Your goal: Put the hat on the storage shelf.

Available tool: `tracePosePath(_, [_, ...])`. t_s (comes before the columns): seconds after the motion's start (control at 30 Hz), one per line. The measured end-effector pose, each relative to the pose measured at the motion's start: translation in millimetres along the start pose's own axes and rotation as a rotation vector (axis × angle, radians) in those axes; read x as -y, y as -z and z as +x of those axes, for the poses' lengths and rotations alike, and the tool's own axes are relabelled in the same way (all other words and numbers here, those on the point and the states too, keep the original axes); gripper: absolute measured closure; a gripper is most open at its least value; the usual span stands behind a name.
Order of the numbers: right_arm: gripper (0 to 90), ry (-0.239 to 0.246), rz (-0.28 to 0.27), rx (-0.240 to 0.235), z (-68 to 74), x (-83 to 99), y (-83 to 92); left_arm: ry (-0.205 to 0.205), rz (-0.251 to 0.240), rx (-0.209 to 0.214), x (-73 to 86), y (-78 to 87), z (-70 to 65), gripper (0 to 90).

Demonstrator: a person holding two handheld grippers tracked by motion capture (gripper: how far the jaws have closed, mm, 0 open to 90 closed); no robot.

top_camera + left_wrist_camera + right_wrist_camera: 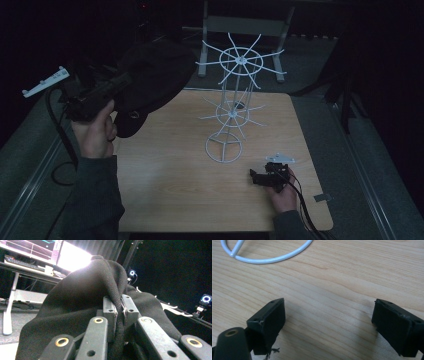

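Two grippers in play. Right gripper (261,176) at 5 o'clock on wooden table (175,200), jaws spread wide, nothing between, resting low over tabletop. White wire rack (231,112) at table centre, ring base just beyond right jaws. Left gripper (122,80) at 10 o'clock, raised, jaws clamped on fold of black beanie (150,75), hanging off table's left edge.

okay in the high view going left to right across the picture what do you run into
Left gripper, pinching a black cloth → white wire rack → right gripper resting open on the wooden table.
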State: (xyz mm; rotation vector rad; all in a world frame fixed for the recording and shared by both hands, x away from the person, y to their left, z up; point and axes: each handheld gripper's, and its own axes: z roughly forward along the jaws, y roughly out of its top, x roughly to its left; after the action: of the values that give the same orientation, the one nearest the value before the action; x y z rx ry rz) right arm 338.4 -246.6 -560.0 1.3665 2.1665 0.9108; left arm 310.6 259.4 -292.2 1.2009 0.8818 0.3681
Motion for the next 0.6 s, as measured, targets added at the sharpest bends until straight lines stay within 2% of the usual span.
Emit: tracePosePath(0.6, [11.5,0.0,0.0,0.0,0.0,0.0,0.0,0.048,-0.086,0.05,-2.5,0.8,1.1,85.1])
